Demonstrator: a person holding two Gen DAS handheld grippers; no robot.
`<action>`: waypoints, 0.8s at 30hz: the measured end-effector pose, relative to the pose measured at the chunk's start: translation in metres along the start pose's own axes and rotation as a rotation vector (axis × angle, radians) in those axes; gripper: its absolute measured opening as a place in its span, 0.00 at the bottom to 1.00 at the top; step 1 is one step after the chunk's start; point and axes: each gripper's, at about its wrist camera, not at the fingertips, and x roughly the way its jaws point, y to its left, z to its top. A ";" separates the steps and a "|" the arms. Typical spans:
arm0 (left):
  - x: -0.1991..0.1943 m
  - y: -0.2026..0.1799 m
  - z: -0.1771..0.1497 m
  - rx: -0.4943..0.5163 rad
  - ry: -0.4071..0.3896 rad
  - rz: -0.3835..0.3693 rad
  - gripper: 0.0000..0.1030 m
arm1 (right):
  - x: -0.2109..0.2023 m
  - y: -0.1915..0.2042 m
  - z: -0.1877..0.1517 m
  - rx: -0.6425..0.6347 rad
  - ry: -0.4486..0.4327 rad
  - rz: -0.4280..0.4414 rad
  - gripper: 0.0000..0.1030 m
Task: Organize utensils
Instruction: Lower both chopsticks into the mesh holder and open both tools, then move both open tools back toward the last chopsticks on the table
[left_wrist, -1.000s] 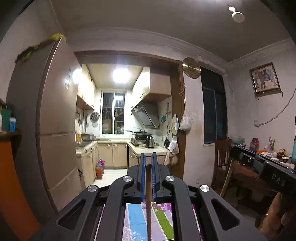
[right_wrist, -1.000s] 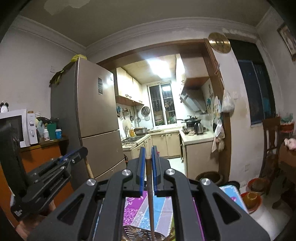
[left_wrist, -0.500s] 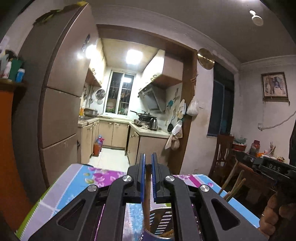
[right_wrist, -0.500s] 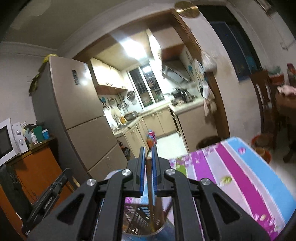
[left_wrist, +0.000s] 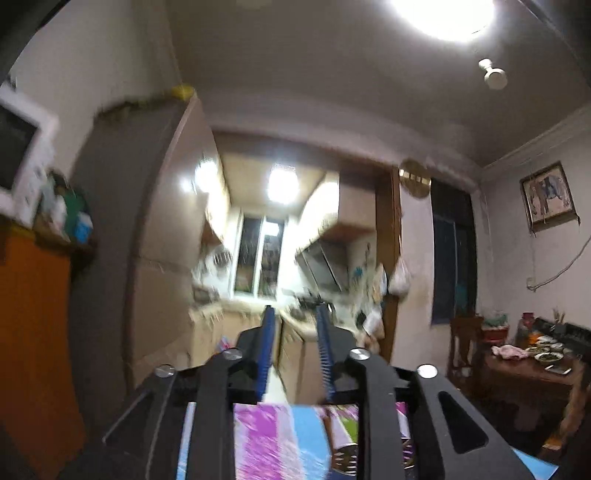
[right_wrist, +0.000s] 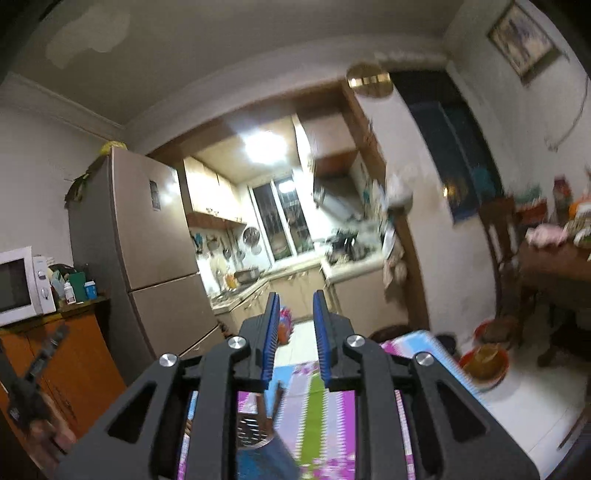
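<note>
My left gripper has its jaws opening, with a clear gap and nothing between the blue pads. Below it lies the striped flowery tablecloth, with the rim of a perforated metal utensil holder at the lower right. My right gripper is also opening and empty. Under it the same metal holder stands on the cloth, and brown chopsticks stick up out of it. The left gripper, held by a hand, shows at the left edge of the right wrist view. Both views are blurred.
A tall fridge stands left of the kitchen doorway, next to an orange cabinet with a microwave. A wooden dining table with dishes and a chair are at the right. Red basins sit on the floor.
Each gripper was shut on a chopstick over the holder. Both now stand parted and empty, and both have drawn back from the holder, where chopsticks now stand.
</note>
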 end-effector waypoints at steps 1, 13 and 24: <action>-0.015 0.002 0.006 0.021 -0.016 0.005 0.32 | -0.010 -0.003 0.004 -0.021 -0.004 -0.014 0.25; -0.179 0.021 -0.013 0.269 0.147 0.066 0.63 | -0.164 -0.034 -0.039 -0.255 0.054 -0.181 0.78; -0.246 -0.033 -0.166 0.172 0.633 -0.203 0.46 | -0.204 -0.031 -0.154 -0.271 0.301 -0.184 0.85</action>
